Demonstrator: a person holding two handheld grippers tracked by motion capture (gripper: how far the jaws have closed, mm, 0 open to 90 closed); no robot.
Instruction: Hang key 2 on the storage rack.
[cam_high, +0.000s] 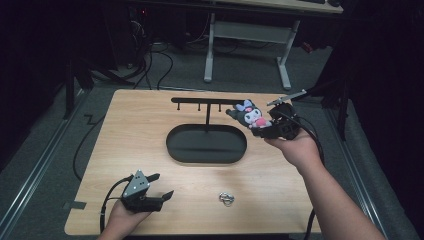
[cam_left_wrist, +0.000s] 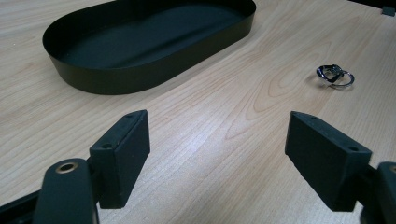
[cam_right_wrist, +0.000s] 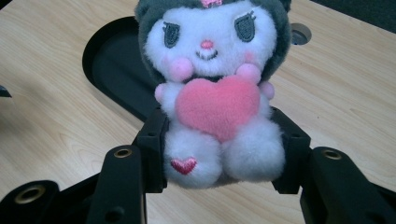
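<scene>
A small plush toy (cam_high: 251, 116) with a dark hood, white face and pink heart (cam_right_wrist: 217, 106) is held above the table's right side; my right gripper (cam_high: 265, 127) is shut on its lower body. A black oval tray (cam_high: 206, 144) with an upright hanger stand (cam_high: 208, 104) sits at the table's centre. A silver key ring (cam_high: 226, 198) lies near the front edge, also seen as the ring (cam_left_wrist: 334, 75) beyond my left jaws. My left gripper (cam_high: 159, 186) rests at the front left, open, with nothing between its fingers (cam_left_wrist: 122, 156).
The wooden table (cam_high: 130, 130) has bare surface left of the tray (cam_left_wrist: 140, 44) and along the front. A round hole (cam_right_wrist: 300, 33) sits in the tabletop behind the toy. A white-legged desk (cam_high: 245, 40) stands beyond the table on grey floor.
</scene>
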